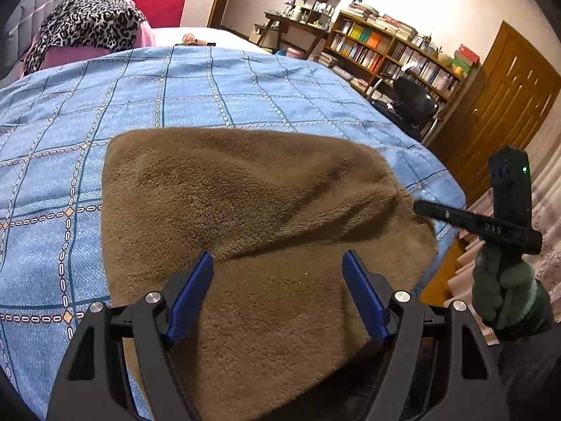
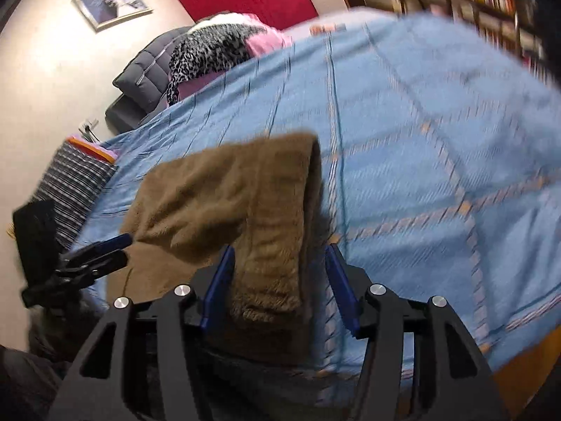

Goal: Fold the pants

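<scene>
Brown fleece pants point(image 1: 245, 210) lie folded on the blue checked bedspread point(image 1: 140, 98), near the bed's front edge. My left gripper point(image 1: 277, 270) is open and hovers just above the pants' near part. My right gripper point(image 2: 278, 263) is open, its fingers either side of the pants' right edge point(image 2: 273, 217); the view is blurred. The right gripper also shows in the left wrist view point(image 1: 420, 208) at the pants' right corner, held by a gloved hand. The left gripper shows in the right wrist view point(image 2: 119, 245) at the pants' left side.
Pillows and a leopard-print cloth point(image 1: 87, 24) lie at the head of the bed. A bookshelf point(image 1: 385, 49), a black chair point(image 1: 413, 101) and a wooden door point(image 1: 508, 105) stand to the right. A striped pile point(image 2: 70, 182) lies at the bed's left edge.
</scene>
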